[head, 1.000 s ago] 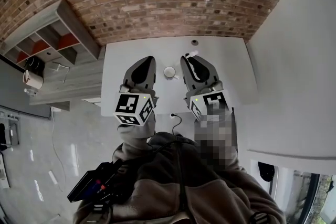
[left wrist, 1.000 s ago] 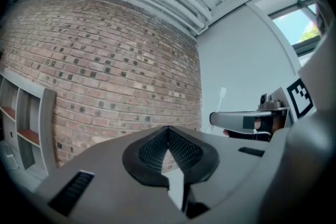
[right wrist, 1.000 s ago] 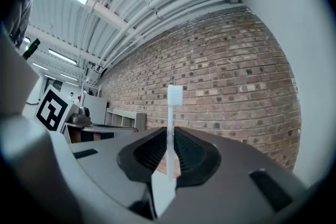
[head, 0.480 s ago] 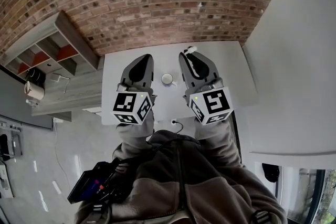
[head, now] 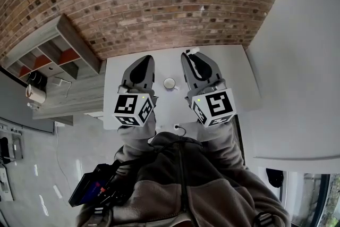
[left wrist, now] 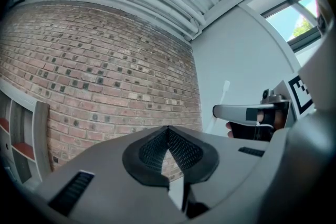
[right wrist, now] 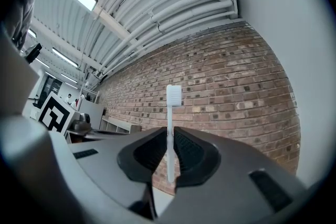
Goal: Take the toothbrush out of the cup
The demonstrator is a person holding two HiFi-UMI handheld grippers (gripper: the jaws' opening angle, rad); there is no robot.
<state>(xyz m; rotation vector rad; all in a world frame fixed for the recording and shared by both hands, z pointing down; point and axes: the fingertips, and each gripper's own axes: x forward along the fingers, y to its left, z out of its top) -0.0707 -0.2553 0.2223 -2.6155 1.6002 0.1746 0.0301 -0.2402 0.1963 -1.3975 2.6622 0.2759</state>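
Note:
A white toothbrush (right wrist: 170, 128) stands upright between the pads of my right gripper (right wrist: 169, 150), which is shut on its handle; the brush head points up. In the head view the same toothbrush (head: 192, 52) sticks out past the tip of my right gripper (head: 189, 57), above the white table (head: 239, 72). A small white cup (head: 169, 83) sits on the table between the two grippers, with nothing visible in it. My left gripper (head: 142, 67) hovers left of the cup. Its jaws (left wrist: 168, 152) are shut with nothing between them. The toothbrush (left wrist: 224, 93) and right gripper (left wrist: 252, 113) also show in the left gripper view.
A brick wall (head: 159, 2) runs behind the table. Grey shelving (head: 58, 45) with open compartments stands to the left. A white wall (head: 303, 61) bounds the right side. A dark cable (head: 178, 127) lies at the table's near edge.
Both grippers and the toothbrush shifted slightly between one second ago and half a second ago; since then almost nothing has moved. The right gripper keeps the toothbrush throughout.

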